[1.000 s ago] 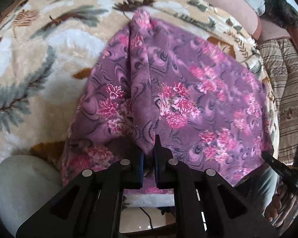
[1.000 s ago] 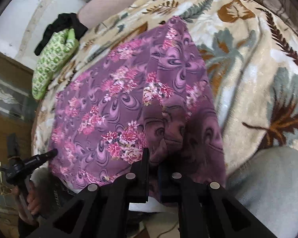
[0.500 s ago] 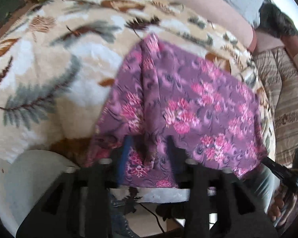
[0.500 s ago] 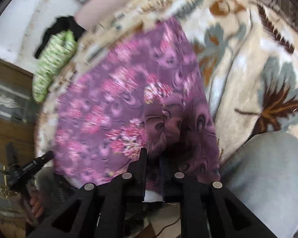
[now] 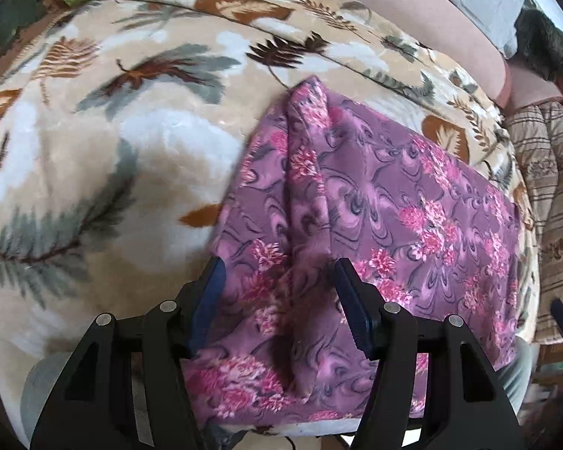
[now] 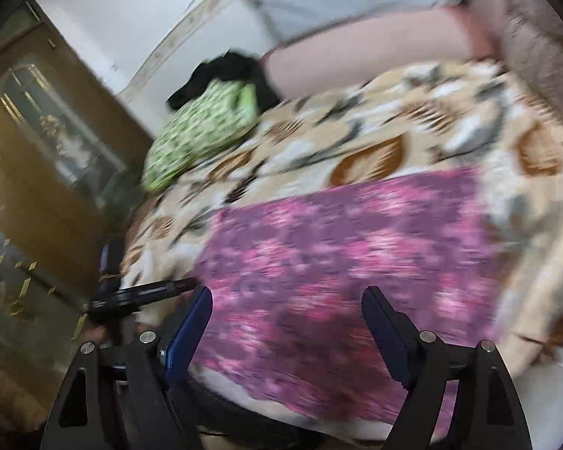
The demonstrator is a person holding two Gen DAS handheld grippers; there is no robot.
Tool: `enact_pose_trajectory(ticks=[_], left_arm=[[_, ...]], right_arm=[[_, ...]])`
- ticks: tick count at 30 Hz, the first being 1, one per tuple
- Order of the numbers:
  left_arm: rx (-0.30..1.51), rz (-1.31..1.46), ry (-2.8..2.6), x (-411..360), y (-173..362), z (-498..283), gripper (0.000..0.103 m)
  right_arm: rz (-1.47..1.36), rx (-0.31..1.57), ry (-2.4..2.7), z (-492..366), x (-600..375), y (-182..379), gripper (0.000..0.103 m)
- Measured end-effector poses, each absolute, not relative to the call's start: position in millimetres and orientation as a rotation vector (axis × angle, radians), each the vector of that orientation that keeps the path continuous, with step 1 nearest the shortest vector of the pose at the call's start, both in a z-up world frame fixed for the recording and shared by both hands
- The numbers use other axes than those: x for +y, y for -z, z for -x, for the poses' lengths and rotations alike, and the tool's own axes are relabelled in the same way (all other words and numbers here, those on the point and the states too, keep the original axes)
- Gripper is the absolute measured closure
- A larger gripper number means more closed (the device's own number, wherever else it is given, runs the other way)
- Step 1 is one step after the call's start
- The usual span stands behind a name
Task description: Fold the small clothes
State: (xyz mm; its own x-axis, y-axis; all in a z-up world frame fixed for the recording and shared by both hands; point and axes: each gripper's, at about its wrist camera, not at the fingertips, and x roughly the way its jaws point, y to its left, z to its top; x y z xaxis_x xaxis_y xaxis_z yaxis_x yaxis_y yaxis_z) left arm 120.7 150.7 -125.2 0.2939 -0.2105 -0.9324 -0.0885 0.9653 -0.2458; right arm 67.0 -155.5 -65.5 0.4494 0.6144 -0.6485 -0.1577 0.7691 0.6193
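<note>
Both the left gripper [image 5: 277, 281] and right gripper [image 6: 285, 311] stand released. The purple floral garment [image 5: 375, 217] lies at the blanket [image 5: 94, 157] near edge, apparently flat in the blurred right view.

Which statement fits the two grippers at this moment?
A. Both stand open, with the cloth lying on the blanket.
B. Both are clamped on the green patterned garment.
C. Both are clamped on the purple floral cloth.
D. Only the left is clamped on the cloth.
A: the left gripper and the right gripper both show spread jaws, and the purple floral cloth lies loose on the leaf-print blanket.
</note>
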Motion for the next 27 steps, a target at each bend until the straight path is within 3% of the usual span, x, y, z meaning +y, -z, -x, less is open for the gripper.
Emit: enact_pose_trajectory(ticks=[6, 10, 21, 27], left_arm=[[1.356, 0.359, 0.123, 156, 134, -117, 0.042], [1.384, 0.344, 0.12, 155, 133, -105, 0.043], [1.256, 0.381, -0.002, 182, 118, -105, 0.041], [1.344, 0.428, 0.075, 178, 132, -113, 0.027]], right_arm=[[-0.675, 1.17, -0.666, -134, -100, 107, 0.023], [-0.63, 1.24, -0.725, -160, -62, 112, 0.024], [-0.593, 1.271, -0.761, -179, -20, 117, 0.024], [-0.606, 1.284, -0.748, -180, -23, 122, 0.024]])
